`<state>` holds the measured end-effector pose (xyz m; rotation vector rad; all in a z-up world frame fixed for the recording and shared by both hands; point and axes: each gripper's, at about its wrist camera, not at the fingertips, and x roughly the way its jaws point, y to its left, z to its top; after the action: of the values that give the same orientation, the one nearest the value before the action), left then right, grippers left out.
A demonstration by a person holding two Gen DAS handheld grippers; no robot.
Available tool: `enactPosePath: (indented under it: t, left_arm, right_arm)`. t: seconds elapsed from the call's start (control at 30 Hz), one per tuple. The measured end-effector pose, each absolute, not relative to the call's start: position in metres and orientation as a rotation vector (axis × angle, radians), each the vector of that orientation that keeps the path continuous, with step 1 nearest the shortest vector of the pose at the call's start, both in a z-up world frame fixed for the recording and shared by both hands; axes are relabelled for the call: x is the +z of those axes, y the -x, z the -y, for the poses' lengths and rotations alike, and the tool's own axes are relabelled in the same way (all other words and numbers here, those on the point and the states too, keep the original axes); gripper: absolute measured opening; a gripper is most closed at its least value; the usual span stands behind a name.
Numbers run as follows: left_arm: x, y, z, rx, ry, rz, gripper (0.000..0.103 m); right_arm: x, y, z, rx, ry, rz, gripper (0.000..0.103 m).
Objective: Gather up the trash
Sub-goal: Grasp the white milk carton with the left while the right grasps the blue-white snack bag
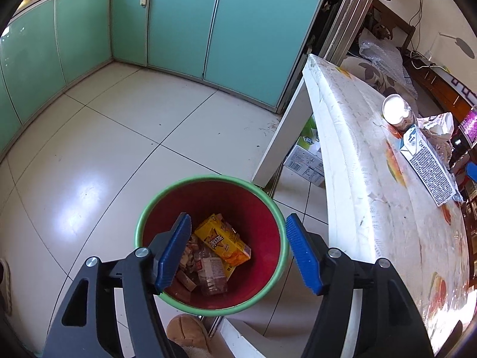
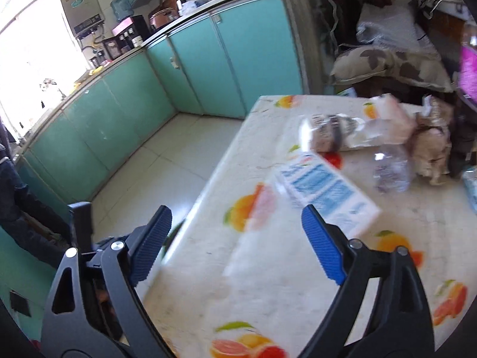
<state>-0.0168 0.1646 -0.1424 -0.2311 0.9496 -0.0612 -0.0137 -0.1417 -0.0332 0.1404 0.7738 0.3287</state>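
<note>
Your left gripper (image 1: pixel 238 250) points steeply down over a bin (image 1: pixel 149 217) with a green rim and red inside, which stands on the tiled floor (image 1: pixel 119 137). Its blue pads (image 1: pixel 176 250) stand apart with nothing between them: released. Through the gap you look straight into the bin, where a yellow box (image 1: pixel 222 240) lies at the middle, with a crushed clear bottle (image 1: pixel 211 271) at its 6 o'clock and brown wrappers (image 1: pixel 186 256) at its 8 o'clock. A tan slipper (image 1: pixel 187 331) shows at the bin's 6 o'clock. The table (image 1: pixel 351 155), under a fruit-print cloth, runs along the bin's 3 o'clock side. On its top, well apart from the bin at 2 o'clock, lie a milk carton (image 1: pixel 426 167) on its side, a white-lidded cup (image 1: pixel 395 110) and a crumpled bag (image 1: pixel 438 125).

Your right gripper (image 2: pixel 237 240) tilts down over the near part of the table (image 2: pixel 268 283), close to its left edge. Its blue pads (image 2: pixel 323 244) are spread wide and grasp nothing. The view is blurred. The carton (image 2: pixel 325 191) lies just past the right pad, at 1 o'clock from the gap and not between the pads. Beyond it, at 1 to 2 o'clock, are a clear bottle (image 2: pixel 390 170), a lying cup or can (image 2: pixel 328 132) and crumpled bags (image 2: pixel 429 140). A dark sleeve or trouser leg (image 2: pixel 18 197) shows at 9 o'clock. Teal cabinets (image 2: pixel 208 59) line the far walls.
</note>
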Motion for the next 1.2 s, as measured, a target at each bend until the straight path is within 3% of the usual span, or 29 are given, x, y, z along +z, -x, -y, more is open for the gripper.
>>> enactPosePath:
  t: [0.2, 0.4, 0.5, 0.53, 0.6, 0.67, 0.7, 0.77, 0.8, 1.2]
  left_arm:
    - [-0.118, 0.024, -0.151, -0.099, 0.243, -0.888, 0.072]
    - [-0.085, 0.025, -0.114, -0.141, 0.181, -0.818, 0.074]
    - [-0.067, 0.031, -0.085, -0.177, 0.137, -0.772, 0.083]
    - [-0.062, 0.032, -0.074, -0.196, 0.136, -0.765, 0.083]
    - [-0.055, 0.034, -0.054, -0.245, 0.156, -0.764, 0.083]
    - [-0.052, 0.033, -0.033, -0.281, 0.171, -0.769, 0.083]
    - [-0.051, 0.031, -0.021, -0.296, 0.172, -0.774, 0.083]
    - [-0.051, 0.028, 0.002, -0.320, 0.172, -0.789, 0.083]
    - [-0.053, 0.027, 0.012, -0.329, 0.168, -0.792, 0.083]
    - [-0.087, -0.038, 0.101, -0.216, 0.192, -0.880, 0.085]
  right_arm:
    - [-0.044, 0.018, 0.258, -0.162, 0.126, -0.708, 0.089]
    - [-0.084, -0.015, 0.355, -0.359, 0.169, -0.874, 0.089]
    - [-0.093, -0.030, 0.370, -0.330, 0.138, -0.901, 0.088]
    - [-0.094, -0.033, 0.373, -0.304, 0.115, -0.898, 0.084]
    - [-0.097, -0.038, 0.377, -0.282, 0.093, -0.903, 0.068]
    - [-0.102, -0.044, 0.378, -0.249, 0.070, -0.928, 0.044]
    - [-0.101, -0.045, 0.378, -0.226, 0.036, -0.915, 0.041]
    - [-0.099, -0.045, 0.381, -0.219, 0.007, -0.915, 0.021]
    - [-0.097, -0.042, 0.383, -0.204, -0.010, -0.902, 0.017]
    - [-0.087, -0.001, 0.397, -0.094, -0.160, -0.813, 0.015]
